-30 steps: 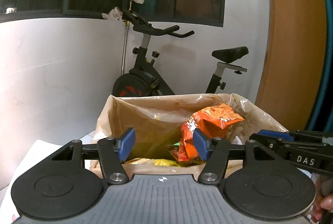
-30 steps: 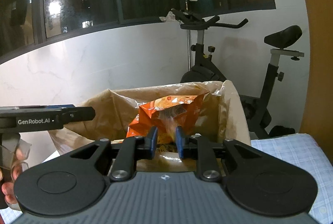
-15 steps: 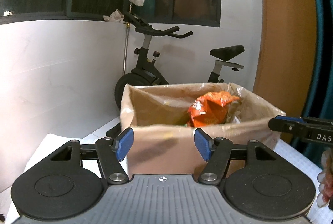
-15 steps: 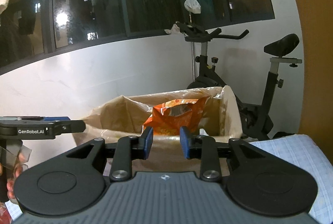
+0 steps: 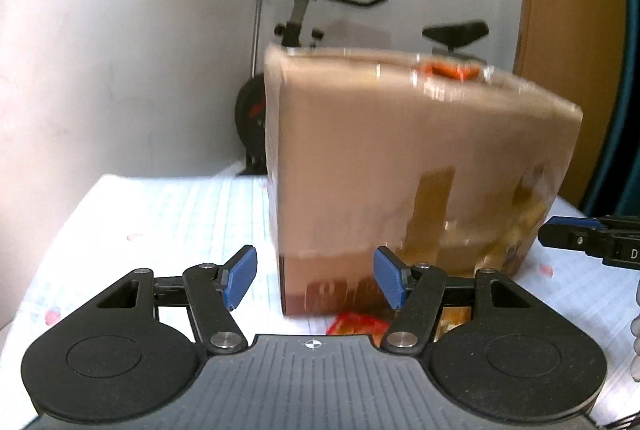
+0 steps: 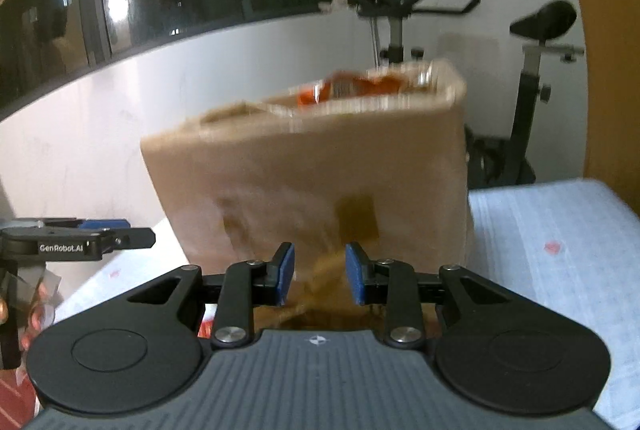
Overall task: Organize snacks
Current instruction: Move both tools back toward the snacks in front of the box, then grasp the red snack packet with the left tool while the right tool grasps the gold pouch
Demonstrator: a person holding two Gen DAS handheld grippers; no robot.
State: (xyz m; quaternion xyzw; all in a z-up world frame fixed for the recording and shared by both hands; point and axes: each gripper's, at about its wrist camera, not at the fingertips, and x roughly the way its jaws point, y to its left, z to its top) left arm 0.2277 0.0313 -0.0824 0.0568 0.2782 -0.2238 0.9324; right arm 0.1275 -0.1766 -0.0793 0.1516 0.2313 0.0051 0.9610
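I see the red snack packet [image 5: 357,324] lying just below-ahead of my left gripper [image 5: 316,280], nearer than my right gripper [image 6: 320,276]; both unclenched, empty.

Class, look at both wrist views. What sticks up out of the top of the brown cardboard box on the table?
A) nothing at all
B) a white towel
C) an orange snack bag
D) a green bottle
C: an orange snack bag peeks above the rim of the cardboard box in the right wrist view, and the left wrist view shows the same orange at the top.
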